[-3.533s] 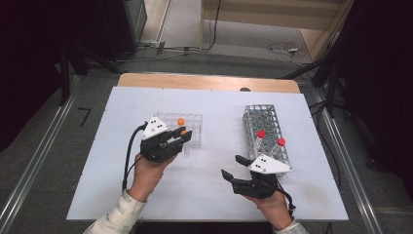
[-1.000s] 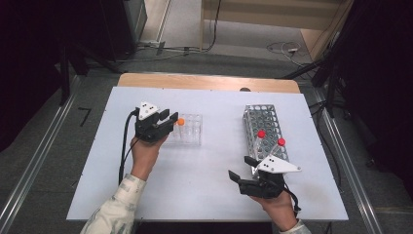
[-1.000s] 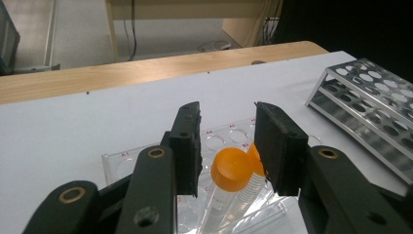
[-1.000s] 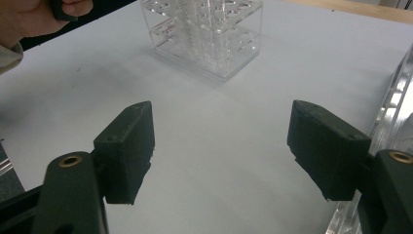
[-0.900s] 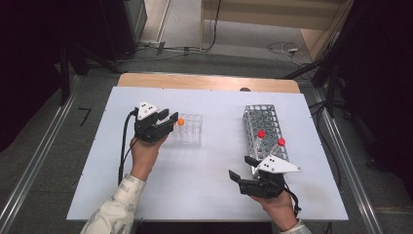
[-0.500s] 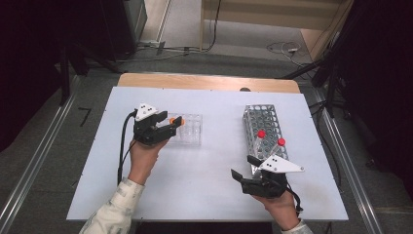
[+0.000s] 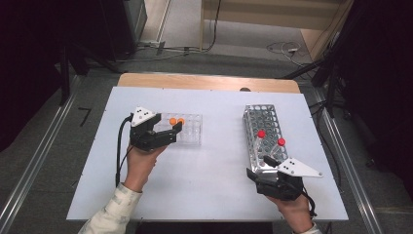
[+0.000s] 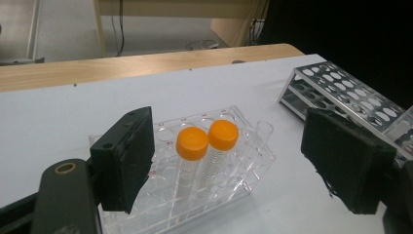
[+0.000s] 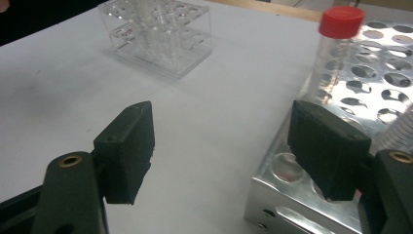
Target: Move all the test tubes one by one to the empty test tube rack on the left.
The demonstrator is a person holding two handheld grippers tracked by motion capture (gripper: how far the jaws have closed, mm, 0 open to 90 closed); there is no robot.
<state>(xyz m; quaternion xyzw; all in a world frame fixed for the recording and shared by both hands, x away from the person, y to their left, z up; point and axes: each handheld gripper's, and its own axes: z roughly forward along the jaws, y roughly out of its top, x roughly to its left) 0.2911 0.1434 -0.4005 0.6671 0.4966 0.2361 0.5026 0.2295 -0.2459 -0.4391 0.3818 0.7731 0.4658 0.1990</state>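
Standing side by side in the clear rack [image 7: 187, 129] on the counter [image 7: 209, 175], two orange-capped tubes [image 8: 207, 146] are seen beyond the left gripper [image 7: 168, 135], whose fingers have just been opening, nothing gripped. The right gripper [image 9: 224, 156] is spread wide beside the metal rack [image 7: 263, 131].

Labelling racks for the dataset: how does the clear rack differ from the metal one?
The clear plastic rack is small and see-through; the perforated metal rack is longer and shiny. The clear plastic rack holds two orange-capped tubes, the perforated metal rack two red-capped tubes. Both stand on the white table, tubes upright.
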